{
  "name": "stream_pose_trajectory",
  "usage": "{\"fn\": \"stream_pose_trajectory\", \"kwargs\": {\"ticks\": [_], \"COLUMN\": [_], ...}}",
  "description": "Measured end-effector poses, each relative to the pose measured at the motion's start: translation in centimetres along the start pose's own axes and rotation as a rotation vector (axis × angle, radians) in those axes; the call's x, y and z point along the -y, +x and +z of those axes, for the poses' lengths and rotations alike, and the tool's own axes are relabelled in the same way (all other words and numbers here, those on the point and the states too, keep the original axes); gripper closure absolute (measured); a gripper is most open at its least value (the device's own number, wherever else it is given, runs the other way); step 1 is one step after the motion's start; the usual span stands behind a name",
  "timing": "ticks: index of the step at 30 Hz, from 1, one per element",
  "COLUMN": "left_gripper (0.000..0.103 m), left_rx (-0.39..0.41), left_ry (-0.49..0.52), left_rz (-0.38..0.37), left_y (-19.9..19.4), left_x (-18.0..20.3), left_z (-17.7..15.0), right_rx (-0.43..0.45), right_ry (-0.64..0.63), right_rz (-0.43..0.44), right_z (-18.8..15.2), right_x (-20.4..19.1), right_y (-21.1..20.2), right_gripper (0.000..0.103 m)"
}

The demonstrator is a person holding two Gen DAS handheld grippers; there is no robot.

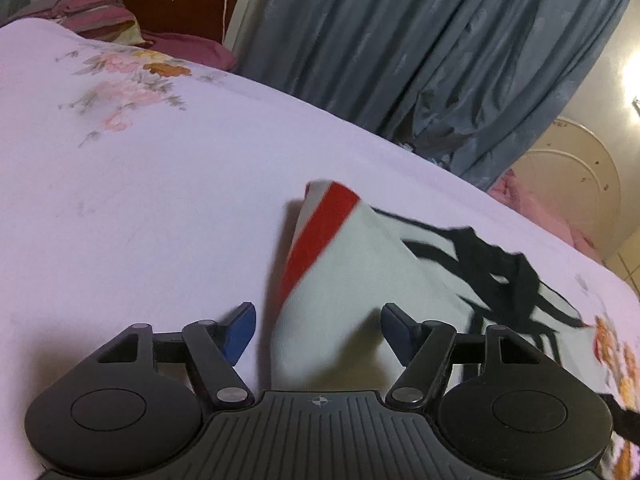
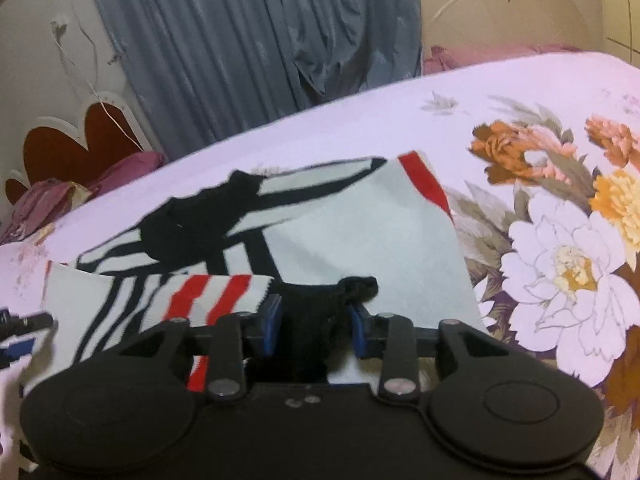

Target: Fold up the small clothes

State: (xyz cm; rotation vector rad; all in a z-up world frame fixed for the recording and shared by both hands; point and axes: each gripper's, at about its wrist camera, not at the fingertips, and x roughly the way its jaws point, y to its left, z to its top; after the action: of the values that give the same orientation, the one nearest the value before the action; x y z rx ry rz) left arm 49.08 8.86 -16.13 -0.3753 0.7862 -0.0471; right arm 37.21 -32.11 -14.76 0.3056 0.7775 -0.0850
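White knit garment w/ red stripes + black spider-like print (image 2: 360,232) lies on bed w/ pale lilac floral sheet (image 1: 140,200). Right tool (image 2: 314,322) clamped on bunched black part of garment, blue pads (image 2: 272,322) pressing fabric both sides; red-striped folded edge just left of it. Left tool (image 1: 318,332) spread wide, jaws apart, gripping nothing; raised corner of garment w/ red band sits betw. its blue fingertips (image 1: 240,334). Grey-blue pleated curtain (image 1: 440,60) behind bed; maroon heart-shaped headboard (image 2: 80,148) at far end.
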Motion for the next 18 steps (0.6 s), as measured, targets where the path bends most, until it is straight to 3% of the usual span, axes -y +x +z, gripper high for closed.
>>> {"fn": "stream_pose_trajectory", "kwargs": {"ticks": [1, 2, 5, 9, 11, 13, 16, 18], "left_gripper": [0.050, 0.067, 0.078, 0.080, 0.080, 0.080, 0.080, 0.080], "left_rx": [0.024, 0.039, 0.070, 0.109, 0.116, 0.122, 0.146, 0.181], "left_ry": [0.004, 0.011, -0.008, -0.041, -0.001, 0.030, 0.014, 0.055], "left_rz": [0.012, 0.024, 0.043, 0.099, 0.111, 0.110, 0.113, 0.109], "left_y": [0.5, 0.7, 1.6, 2.4, 2.5, 2.3, 0.9, -0.7], "left_x": [0.1, 0.0, -0.3, -1.5, -1.1, -0.8, -1.0, -0.6], "left_z": [0.3, 0.5, 1.1, 1.1, 0.9, 0.9, 1.2, 1.1], "right_rx": [0.002, 0.007, 0.051, 0.122, 0.034, 0.038, 0.079, 0.128], "right_ry": [-0.007, -0.016, -0.077, -0.191, -0.162, -0.180, -0.143, -0.103], "right_rz": [-0.001, -0.003, -0.004, -0.068, -0.105, -0.099, -0.104, -0.114], "right_z": [-0.1, -0.1, 0.0, 0.4, 0.3, 0.1, 0.5, 0.9], "right_x": [-0.1, -0.2, -1.3, -2.6, -1.4, -1.3, -0.9, -0.1], "right_y": [0.2, 0.3, 0.1, 0.2, 2.2, 2.3, 1.1, -0.2], "right_gripper": [0.094, 0.096, 0.096, 0.097, 0.097, 0.095, 0.077, 0.074]}}
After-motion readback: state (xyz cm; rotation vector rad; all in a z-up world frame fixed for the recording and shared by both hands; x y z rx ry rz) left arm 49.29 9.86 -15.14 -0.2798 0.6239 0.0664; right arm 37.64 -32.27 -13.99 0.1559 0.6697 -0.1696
